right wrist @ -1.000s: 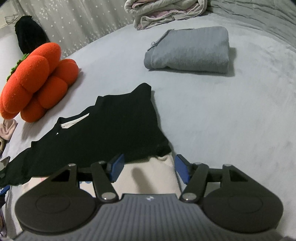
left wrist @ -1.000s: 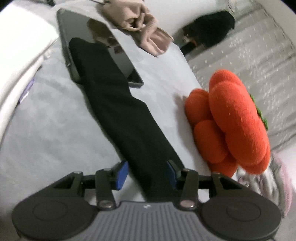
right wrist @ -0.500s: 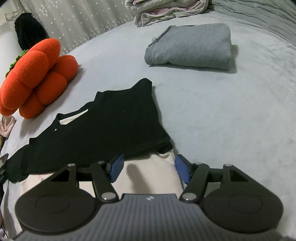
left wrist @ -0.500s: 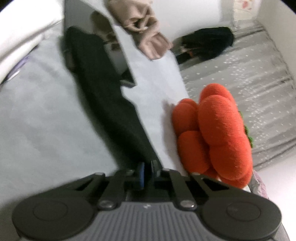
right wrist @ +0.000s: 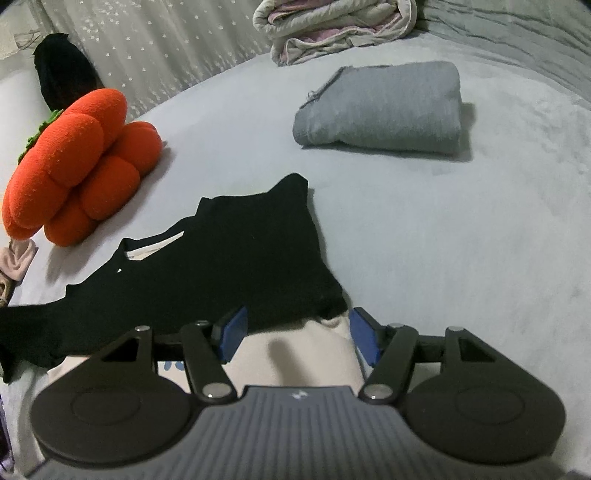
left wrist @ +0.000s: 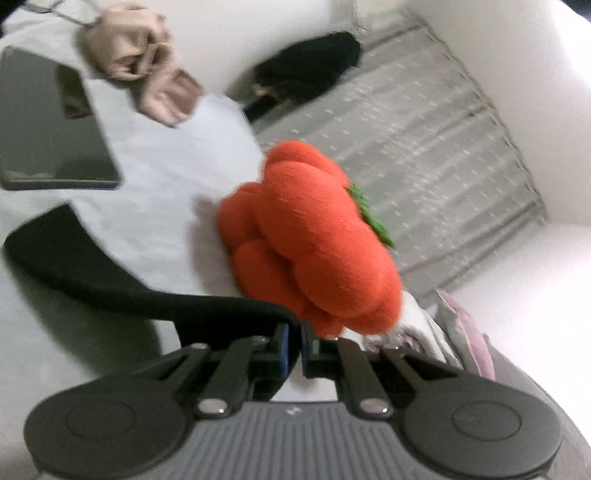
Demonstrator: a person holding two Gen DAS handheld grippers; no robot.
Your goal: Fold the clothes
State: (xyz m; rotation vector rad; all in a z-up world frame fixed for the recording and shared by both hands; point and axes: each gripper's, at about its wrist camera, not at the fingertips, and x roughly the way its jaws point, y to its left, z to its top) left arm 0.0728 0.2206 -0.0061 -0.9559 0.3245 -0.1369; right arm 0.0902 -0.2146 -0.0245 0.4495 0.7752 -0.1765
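Left fingers pinch a black sleeve; right fingers hang open over the shirt's hem on the bed.

Nearest in the left wrist view, the left gripper (left wrist: 291,345) has its blue fingers (left wrist: 282,347) closed tight on the end of the black sleeve (left wrist: 110,273), which arcs off to the left above the grey bed (left wrist: 155,184). In the right wrist view, the right gripper (right wrist: 295,332) stands wide open with nothing between its fingers (right wrist: 231,334), poised over the cream lower part of the black shirt (right wrist: 236,258), which lies spread on the bed. Beyond sit an orange pumpkin cushion (right wrist: 77,166) to the left, a folded grey garment (right wrist: 384,107) further back, and a crumpled blanket (right wrist: 332,26) at the far edge.
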